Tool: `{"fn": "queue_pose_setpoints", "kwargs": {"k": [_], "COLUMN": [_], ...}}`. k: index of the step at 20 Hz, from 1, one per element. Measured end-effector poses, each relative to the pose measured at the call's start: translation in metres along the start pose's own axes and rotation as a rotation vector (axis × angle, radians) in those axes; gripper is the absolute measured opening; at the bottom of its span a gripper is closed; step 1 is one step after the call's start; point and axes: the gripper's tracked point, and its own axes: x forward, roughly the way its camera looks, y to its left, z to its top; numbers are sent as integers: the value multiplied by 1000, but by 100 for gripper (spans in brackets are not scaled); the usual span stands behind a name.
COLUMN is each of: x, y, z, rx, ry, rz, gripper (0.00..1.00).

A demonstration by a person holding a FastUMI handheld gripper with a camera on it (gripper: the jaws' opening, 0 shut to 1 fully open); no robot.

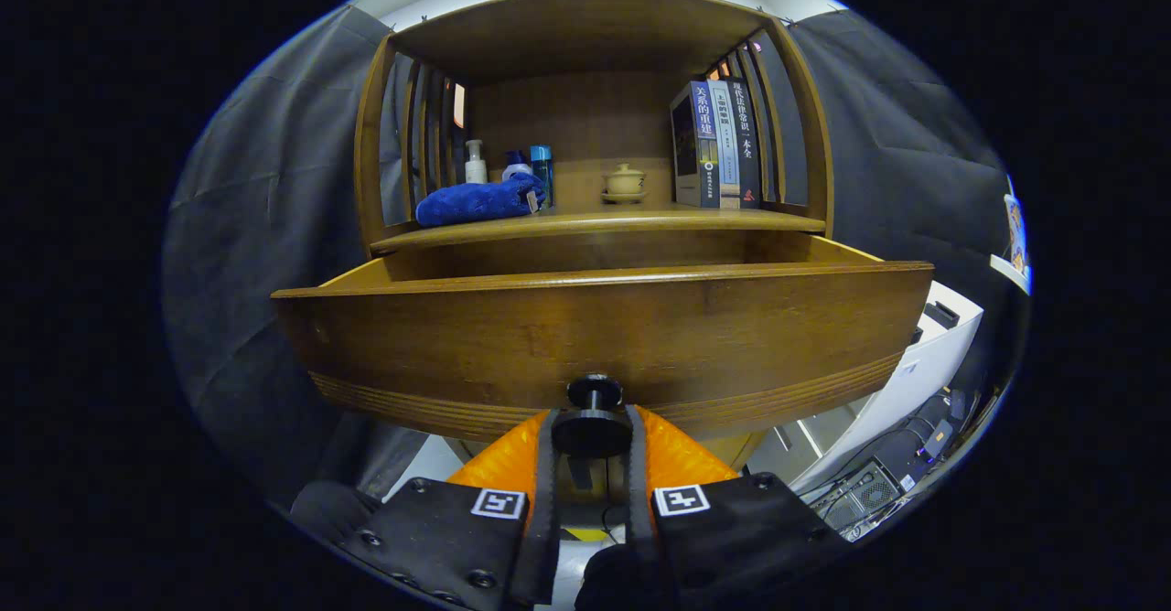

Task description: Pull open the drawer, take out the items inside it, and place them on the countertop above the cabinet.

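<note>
A brown wooden drawer (604,337) stands pulled out from the cabinet, its front panel close ahead of me. A dark round knob (593,426) sticks out from the lower middle of that panel. My gripper (592,437) is shut on the knob, one finger on each side of it. The drawer's inside is hidden behind its front panel. Above the drawer runs the wooden countertop (604,222). On it lie a blue cloth (478,201), a white pump bottle (475,163), a blue bottle (542,172), a small lidded cup (625,181) and three upright books (718,144).
A slatted wooden hutch (585,35) roofs the countertop and closes its sides. To the right stands a white unit (915,373), with cables and a computer case (869,483) on the floor below it.
</note>
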Motion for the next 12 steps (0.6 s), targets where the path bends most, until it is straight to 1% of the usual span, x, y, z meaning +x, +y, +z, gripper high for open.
{"fn": "queue_pose_setpoints", "kwargs": {"k": [6,10,12], "x": [-29,-36,-34], "y": [2,2,2], "z": [-14,-18,-19], "rx": [-6,20,12], "ry": [17,37,36], "rz": [1,-3,-2], "gripper": [38,38,38]}}
